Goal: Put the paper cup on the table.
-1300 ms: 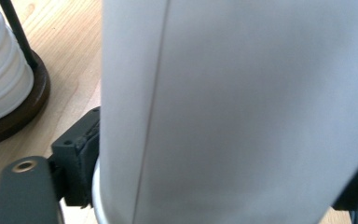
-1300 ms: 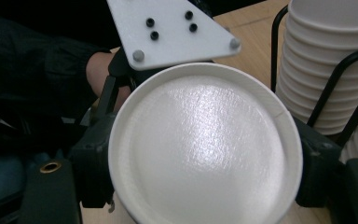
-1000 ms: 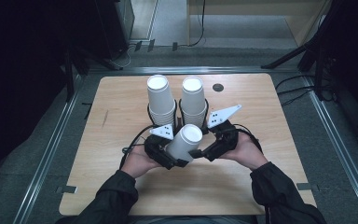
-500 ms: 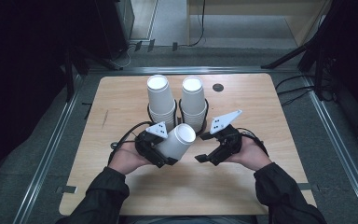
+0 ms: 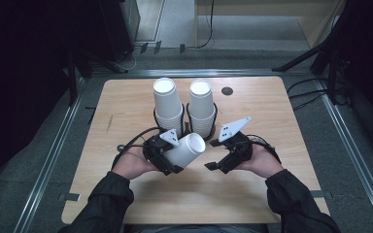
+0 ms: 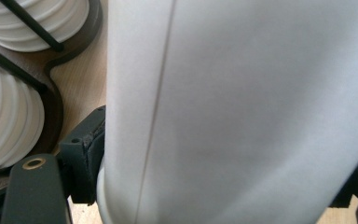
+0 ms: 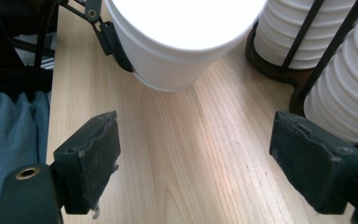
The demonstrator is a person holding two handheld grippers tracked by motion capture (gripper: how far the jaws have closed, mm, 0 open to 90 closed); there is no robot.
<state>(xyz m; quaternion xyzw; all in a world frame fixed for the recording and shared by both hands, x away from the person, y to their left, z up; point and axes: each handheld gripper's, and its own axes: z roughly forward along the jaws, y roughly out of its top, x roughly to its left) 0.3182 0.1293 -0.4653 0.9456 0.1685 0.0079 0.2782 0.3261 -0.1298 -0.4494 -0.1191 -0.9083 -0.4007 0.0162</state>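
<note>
The left hand-held gripper (image 5: 171,156) clamps a plain white paper cup (image 5: 187,149) (no print or label visible) tilted above the worktop (image 5: 126,107); the right hand-held gripper (image 5: 218,164) stands open and empty beside it.

Overhead light falls on the counter (image 5: 126,107); surroundings left and right nearly black. High view sharp, mild barrel bend at edges. Left gripper view: held cup (image 6: 242,107) too close, soft, featureless. Right gripper view: cup base blown out white, wood grain crisp.
</note>
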